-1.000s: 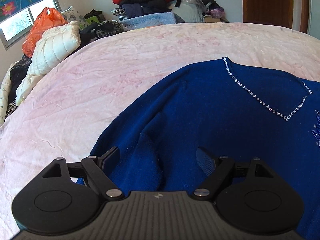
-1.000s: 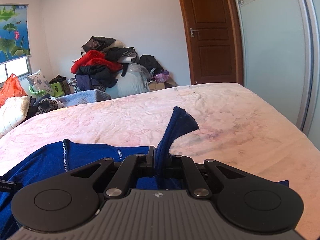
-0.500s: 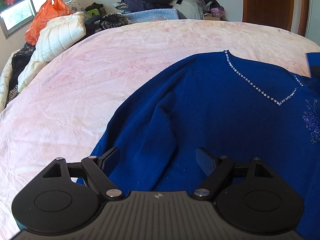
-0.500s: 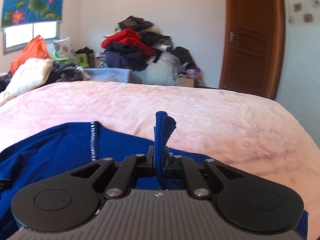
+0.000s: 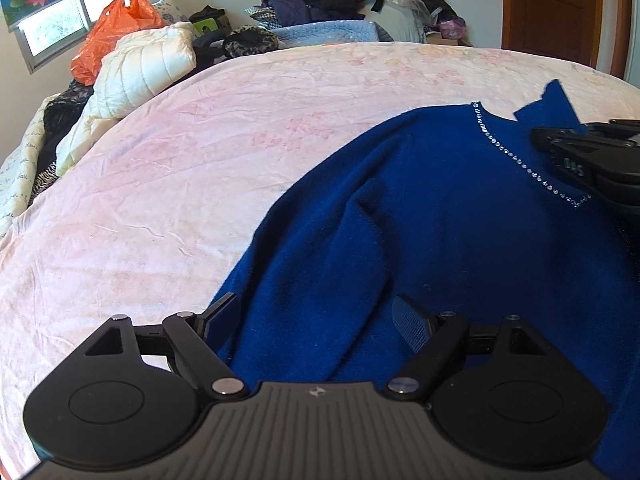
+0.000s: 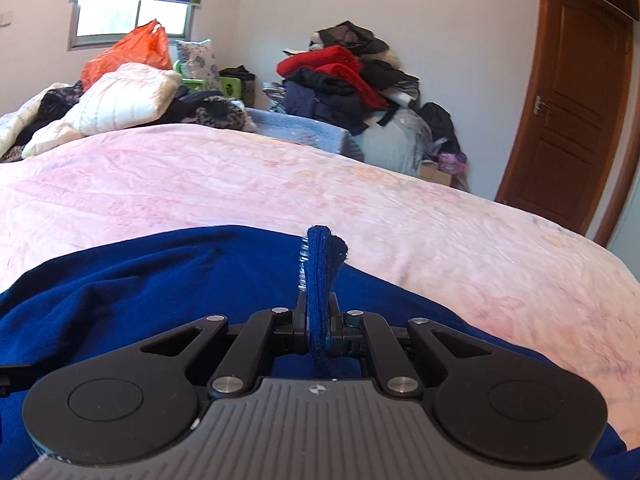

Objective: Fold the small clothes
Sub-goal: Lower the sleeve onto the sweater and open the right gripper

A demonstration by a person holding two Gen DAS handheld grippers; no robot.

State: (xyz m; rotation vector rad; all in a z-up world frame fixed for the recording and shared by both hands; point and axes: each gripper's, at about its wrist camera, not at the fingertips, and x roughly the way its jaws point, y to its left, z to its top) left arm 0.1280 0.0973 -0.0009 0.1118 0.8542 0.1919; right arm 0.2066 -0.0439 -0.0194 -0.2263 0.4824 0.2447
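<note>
My right gripper (image 6: pixel 318 322) is clamped tight on a doubled strip of the dark blue knitted sweater (image 6: pixel 152 276), which stands up between its fingers; from the left wrist view I judge it to be a sleeve or side edge, raised above the sweater's chest. My left gripper (image 5: pixel 320 320) hangs with its jaws wide apart and nothing pinched, low over the near left part of the same sweater, one finger just off its edge.

Beneath both, the sweater lies spread on the pale pink bed cover (image 5: pixel 180 184), its neckline with a silver beaded V trim (image 5: pixel 520 160) ahead and to the right of my left gripper. Beyond the bed are a white quilted bundle (image 5: pixel 140 68), an orange plastic bag (image 5: pixel 112 36) and a heap of clothes (image 6: pixel 344 76).

I judge this to be the first fold: bringing the right part inward across the chest. Next, lay that piece down flat across the body and let go, keeping it unbunched, while the left takes its own side.
</note>
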